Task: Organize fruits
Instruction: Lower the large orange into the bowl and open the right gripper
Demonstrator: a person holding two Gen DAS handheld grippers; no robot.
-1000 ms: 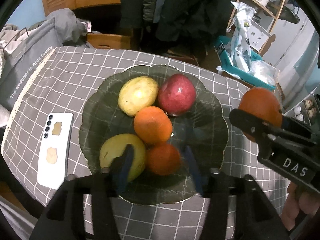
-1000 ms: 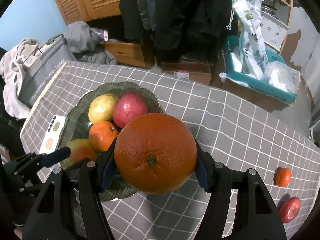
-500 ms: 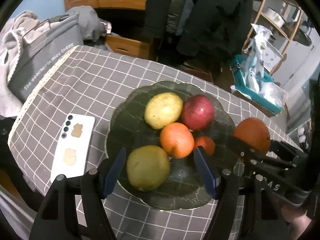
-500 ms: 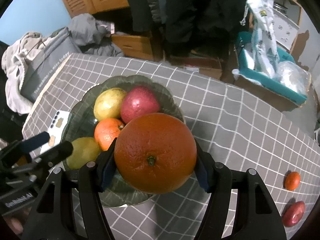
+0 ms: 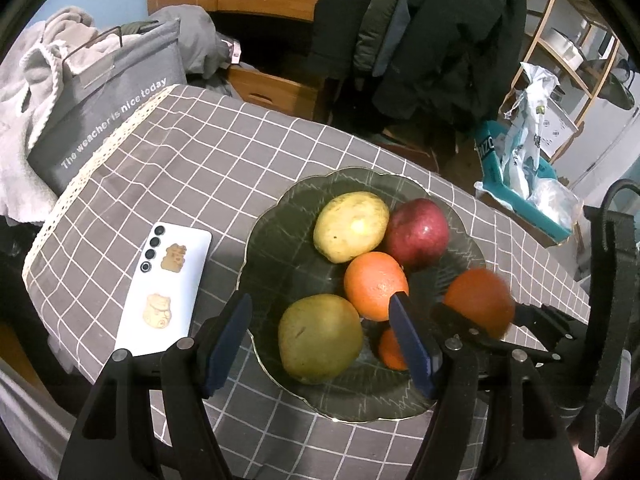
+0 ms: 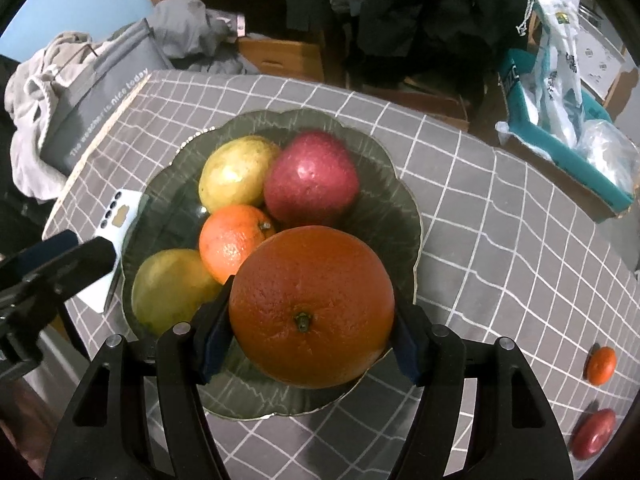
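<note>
A grey checked table (image 5: 192, 160) is seen in a messy room. Left of the green plate (image 5: 280, 248) a white phone (image 5: 168, 288) is laid. The left gripper (image 5: 324, 340) is held over the plate, fingers spread, nothing between them. The big orange (image 6: 312, 308) sits between the right gripper (image 6: 312, 332) fingers, which are opening, above the plate's near edge.
</note>
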